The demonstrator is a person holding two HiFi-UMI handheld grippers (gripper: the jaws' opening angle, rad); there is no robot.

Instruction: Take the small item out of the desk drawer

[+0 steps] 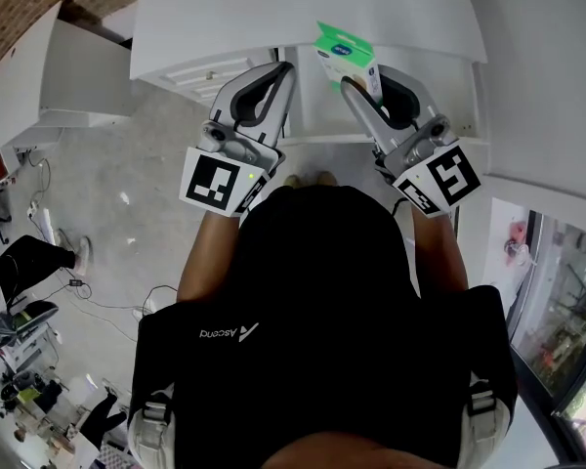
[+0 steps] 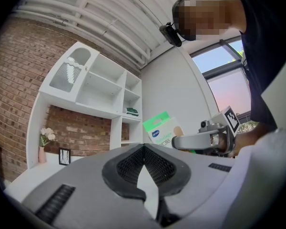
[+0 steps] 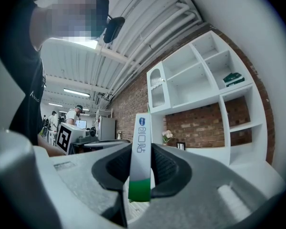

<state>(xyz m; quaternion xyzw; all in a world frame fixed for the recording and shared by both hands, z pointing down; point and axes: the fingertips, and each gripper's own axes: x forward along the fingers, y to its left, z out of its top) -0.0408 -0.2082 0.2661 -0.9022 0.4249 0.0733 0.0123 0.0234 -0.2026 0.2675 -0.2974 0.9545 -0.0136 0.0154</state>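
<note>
Shoulders in a black shirt (image 1: 313,291) fill the foreground; beyond them a small box is held over the drawer.
Left tongs (image 1: 281,74) are closed on nothing, tips together, hanging beside the open drawer (image 1: 332,141) of the white table (image 1: 273,18), seemingly kept out of the way. Right tongs (image 1: 363,84) are clamped across a thin green-and-white box (image 1: 344,52), which stands upright above the drawer, not in it. By that, the item looks to be out.

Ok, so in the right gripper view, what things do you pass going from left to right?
Black-and-white marker cube → green-and-white box pinched in the jaws → flowers → small picture frame → green item high up.
</note>
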